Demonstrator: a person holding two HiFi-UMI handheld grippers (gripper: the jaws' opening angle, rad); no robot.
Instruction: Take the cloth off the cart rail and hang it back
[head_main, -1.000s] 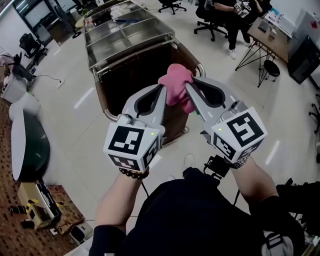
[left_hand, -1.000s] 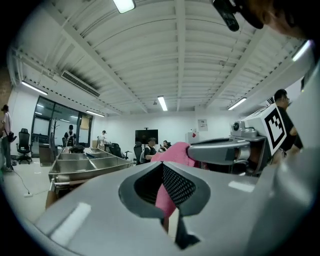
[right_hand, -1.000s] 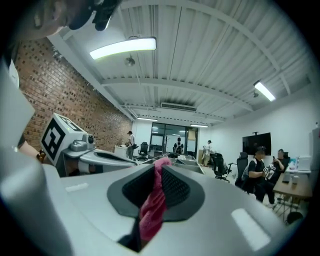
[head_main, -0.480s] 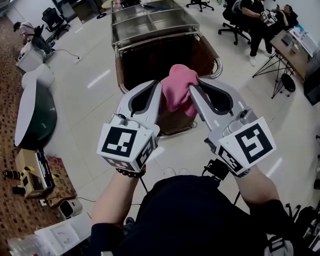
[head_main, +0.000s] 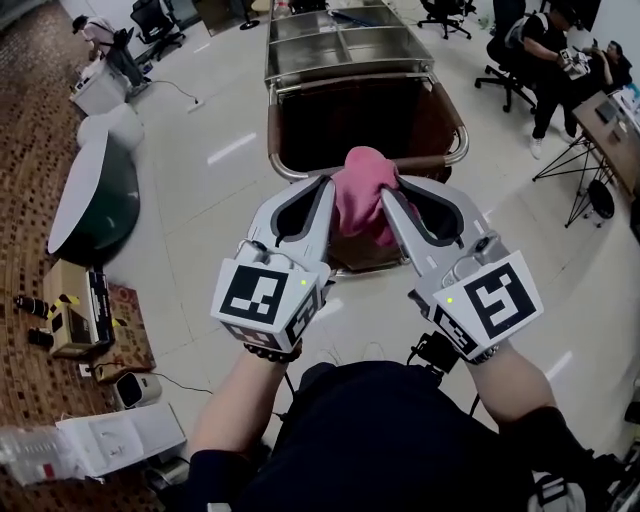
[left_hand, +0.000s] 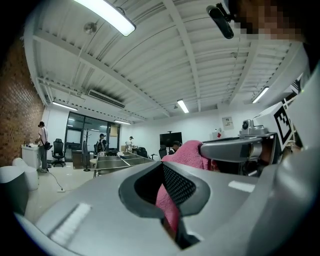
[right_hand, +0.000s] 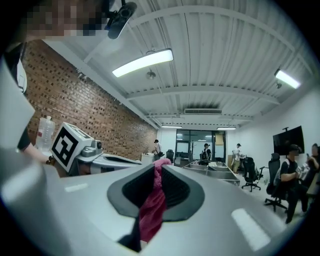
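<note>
Head view: since 1 second ago the cart has drawn closer beneath the 2 grippers. The pink cloth now sits just above the near rail, so re-hanging looks imminent. Left gripper and right gripper reach forward side by side, tips converging.

Left gripper view: jaws clamped on the cloth.

Right gripper view: jaws likewise pinching the cloth.
</note>
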